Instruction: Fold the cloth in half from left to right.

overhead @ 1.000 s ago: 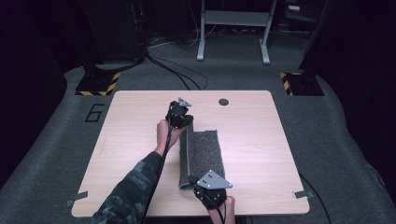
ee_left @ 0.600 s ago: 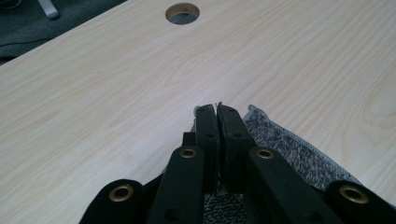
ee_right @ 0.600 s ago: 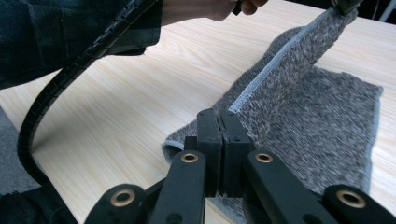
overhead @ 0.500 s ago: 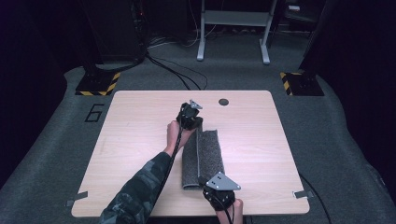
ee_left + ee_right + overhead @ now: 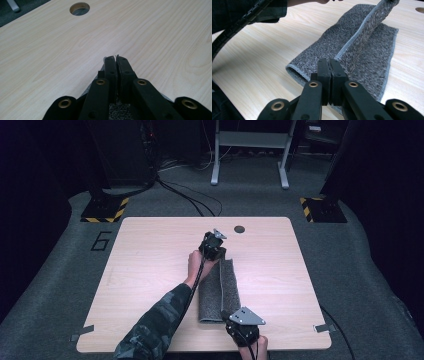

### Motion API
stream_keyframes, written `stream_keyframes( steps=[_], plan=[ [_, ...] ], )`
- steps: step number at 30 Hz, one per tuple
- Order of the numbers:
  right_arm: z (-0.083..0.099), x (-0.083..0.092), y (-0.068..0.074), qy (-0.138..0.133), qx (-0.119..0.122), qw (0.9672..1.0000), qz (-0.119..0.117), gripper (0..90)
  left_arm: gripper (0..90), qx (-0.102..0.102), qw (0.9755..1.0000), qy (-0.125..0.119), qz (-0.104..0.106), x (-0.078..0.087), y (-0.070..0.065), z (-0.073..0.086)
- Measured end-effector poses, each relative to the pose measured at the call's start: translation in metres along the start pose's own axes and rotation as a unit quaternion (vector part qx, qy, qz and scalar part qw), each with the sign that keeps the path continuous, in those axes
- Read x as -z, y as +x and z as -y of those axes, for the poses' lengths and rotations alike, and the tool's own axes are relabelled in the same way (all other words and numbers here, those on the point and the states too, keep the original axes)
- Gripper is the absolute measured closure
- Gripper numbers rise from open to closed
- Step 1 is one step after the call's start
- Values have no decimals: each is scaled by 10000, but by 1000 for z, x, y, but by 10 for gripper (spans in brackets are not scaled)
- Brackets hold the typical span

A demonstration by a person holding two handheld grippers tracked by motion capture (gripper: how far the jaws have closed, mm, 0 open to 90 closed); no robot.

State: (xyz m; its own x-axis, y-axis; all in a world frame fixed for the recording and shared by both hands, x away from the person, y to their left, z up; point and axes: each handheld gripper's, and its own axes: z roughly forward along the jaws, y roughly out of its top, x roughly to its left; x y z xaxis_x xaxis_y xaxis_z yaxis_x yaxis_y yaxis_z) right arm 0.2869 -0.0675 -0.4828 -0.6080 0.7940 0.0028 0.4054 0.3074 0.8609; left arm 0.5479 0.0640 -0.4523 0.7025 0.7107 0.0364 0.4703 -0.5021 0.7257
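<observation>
While both claws stand closed, each pinches one end of a grey towel that lies lengthwise on the light wooden table, slightly on the person's right of its middle, running from near the front edge toward the back edge. The left claw holds the far end of the towel, close to the round cable hole near the back edge; in the left gripper view its black jaws meet with a few threads of grey cloth showing at their tips and more cloth beneath them. The right claw holds the near end, close to the front edge; in the right gripper view its jaws are pressed together on the hemmed edge of the towel, and from there the upper layer rises off the lower layer, which rests flat on the table. A camouflage-patterned sleeve reaches from the front edge toward the left claw.
</observation>
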Motion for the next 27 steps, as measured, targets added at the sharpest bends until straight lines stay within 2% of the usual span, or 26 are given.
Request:
stream_keyframes(
  steps=[3,6,7,8,9,11,12,15,16,19,20,22,23,24,26,27],
  plan=[
    [3,0,-2,58,-59,10000,38,885,872,13,10000,68,15,-4,-2,0],
    [6,-1,-5,117,-42,9999,107,884,826,70,9999,109,34,-9,-2,1],
    [9,-3,-7,210,-80,9995,204,870,594,124,9998,114,73,-10,-1,1],
    [11,-4,-8,278,-72,9993,250,842,500,160,9997,127,126,-10,0,1],
    [11,-4,-8,278,-72,9993,250,842,500,208,9996,111,133,-9,1,2],
    [16,-6,-12,463,-135,9981,375,786,371,355,9991,-65,241,-2,4,3],
    [22,-7,-17,570,-200,9972,438,769,310,358,9990,-198,172,6,5,5],
    [27,-6,-22,667,-327,9959,512,736,296,363,9988,-303,153,13,7,8],
    [28,-6,-24,683,-362,9956,529,719,291,330,9990,-269,118,16,9,11],
    [28,-2,-30,576,-471,9959,521,640,280,351,9993,-100,-27,19,19,22],
    [24,-3,-31,574,-460,9961,479,605,278,409,9991,-15,-95,19,24,28],
    [23,-5,-31,567,-413,9964,468,591,276,522,9985,141,-118,16,30,37],
    [21,-12,-33,805,-346,9952,437,577,274,533,9978,321,-239,13,36,47],
    [22,-15,-35,829,-258,9951,472,578,278,529,9974,382,-298,12,38,51],
    [23,-18,-35,925,-273,9939,532,575,280,541,9970,426,-340,10,39,54],
    [23,-20,-36,995,-264,9930,577,579,280,565,9962,532,-406,8,42,58]
  ],
)
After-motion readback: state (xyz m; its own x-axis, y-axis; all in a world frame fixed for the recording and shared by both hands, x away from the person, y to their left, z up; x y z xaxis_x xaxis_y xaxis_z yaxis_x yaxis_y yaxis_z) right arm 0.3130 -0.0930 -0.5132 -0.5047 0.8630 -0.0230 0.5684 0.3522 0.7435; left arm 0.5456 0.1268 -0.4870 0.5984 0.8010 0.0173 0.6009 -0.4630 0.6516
